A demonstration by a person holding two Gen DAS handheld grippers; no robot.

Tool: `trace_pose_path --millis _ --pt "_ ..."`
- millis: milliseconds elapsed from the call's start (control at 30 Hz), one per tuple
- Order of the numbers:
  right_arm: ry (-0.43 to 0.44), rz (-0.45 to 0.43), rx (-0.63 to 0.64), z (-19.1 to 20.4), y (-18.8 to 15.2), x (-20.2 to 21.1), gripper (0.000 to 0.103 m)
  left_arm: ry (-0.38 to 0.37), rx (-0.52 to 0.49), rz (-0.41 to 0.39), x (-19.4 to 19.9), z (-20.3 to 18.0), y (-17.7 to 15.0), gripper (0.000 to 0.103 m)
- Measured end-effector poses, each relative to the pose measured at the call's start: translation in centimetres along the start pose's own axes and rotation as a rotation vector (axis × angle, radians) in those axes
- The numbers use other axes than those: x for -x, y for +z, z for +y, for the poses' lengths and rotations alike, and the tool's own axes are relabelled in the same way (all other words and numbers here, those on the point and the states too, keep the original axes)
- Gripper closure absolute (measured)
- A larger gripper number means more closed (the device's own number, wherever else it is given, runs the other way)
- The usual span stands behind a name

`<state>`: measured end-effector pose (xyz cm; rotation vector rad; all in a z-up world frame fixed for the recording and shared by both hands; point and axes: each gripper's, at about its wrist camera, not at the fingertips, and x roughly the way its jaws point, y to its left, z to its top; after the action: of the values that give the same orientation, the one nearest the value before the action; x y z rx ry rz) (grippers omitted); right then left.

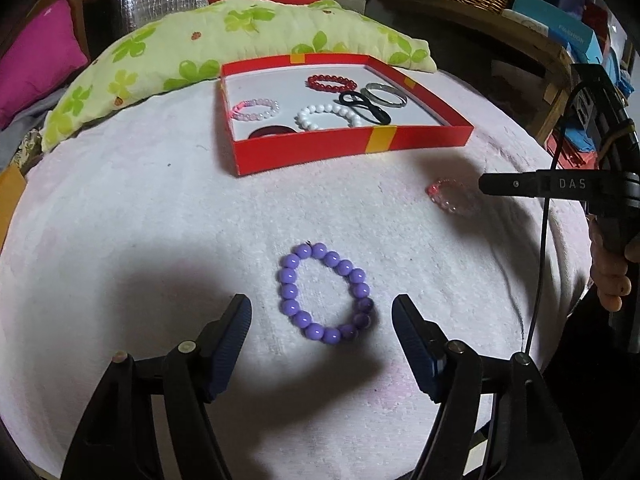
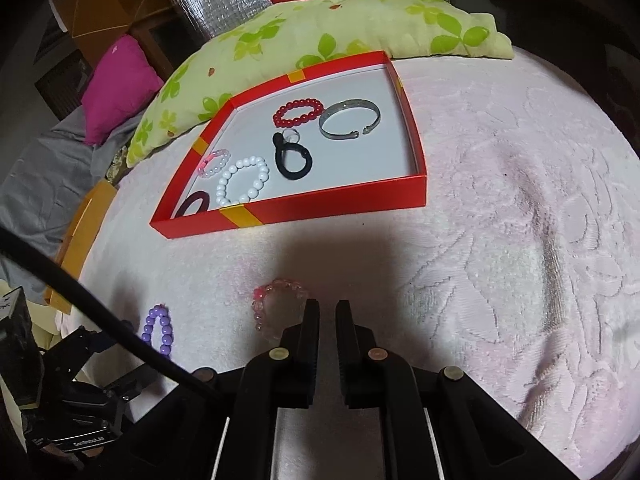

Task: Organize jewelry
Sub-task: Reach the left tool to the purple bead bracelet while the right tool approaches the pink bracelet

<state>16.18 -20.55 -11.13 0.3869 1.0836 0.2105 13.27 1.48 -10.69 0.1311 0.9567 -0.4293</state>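
A pale pink plush blanket (image 1: 168,216) covers the whole surface, embossed with a leaf pattern. At twelve o'clock in the left wrist view a green floral pillow (image 1: 224,36) lies along its far edge, with a magenta cushion (image 1: 36,64) at ten o'clock.

Just in front of the pillow sits a shallow red box (image 1: 352,146) with yellow bands and a white floor. Inside it lie a white bead bracelet (image 1: 326,114), a black hair tie (image 1: 366,108) twisted into two loops, a silver open bangle (image 1: 386,94), a red bead bracelet (image 1: 332,82), a pale pink bead bracelet (image 1: 256,109) and a dark ring-shaped piece (image 1: 272,132) half hidden by the near wall.

Outside the box, a purple bead bracelet (image 1: 326,294) of glossy round beads lies flat on the blanket at six o'clock from the box. A smaller pink bead bracelet (image 1: 452,196) of translucent beads, one end deeper pink, lies at three o'clock from the purple one.

The left gripper (image 1: 322,314) has its jaws spread wide, one on each side of the purple bracelet, neither pad touching it. The right gripper (image 2: 327,310) has its jaws drawn nearly together with only a narrow gap and nothing between them; the pink bracelet (image 2: 276,306) lies just beside its left finger, at nine o'clock. Whether the finger touches the beads I cannot tell.
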Motion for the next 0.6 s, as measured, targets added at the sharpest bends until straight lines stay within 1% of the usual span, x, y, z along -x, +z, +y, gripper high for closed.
trace_pose_path --millis 100,200,233,267,467,600 --pt "0.009 -0.004 -0.003 -0.1 0.0 0.1 0.091 0.017 -0.015 0.015 -0.4 -0.3 -0.1 0.03" --pt "0.021 -0.011 -0.002 0.0 0.0 0.3 0.085 0.026 -0.009 0.026 -0.8 -0.2 -0.2 0.03" --pt "0.025 -0.013 -0.001 0.0 0.0 0.3 0.081 0.025 -0.004 0.025 -0.8 -0.1 -0.2 0.03" --pt "0.029 -0.016 0.005 0.2 0.0 0.4 0.079 0.024 0.001 0.024 -0.7 0.0 -0.2 0.03" --pt "0.028 0.004 0.037 1.3 -0.2 -0.2 0.079 0.021 0.028 0.023 -0.7 0.5 -0.2 0.03" --pt "0.01 0.027 0.057 2.0 -0.4 -1.0 0.079 0.028 0.03 0.026 -0.7 0.5 -0.2 0.03"
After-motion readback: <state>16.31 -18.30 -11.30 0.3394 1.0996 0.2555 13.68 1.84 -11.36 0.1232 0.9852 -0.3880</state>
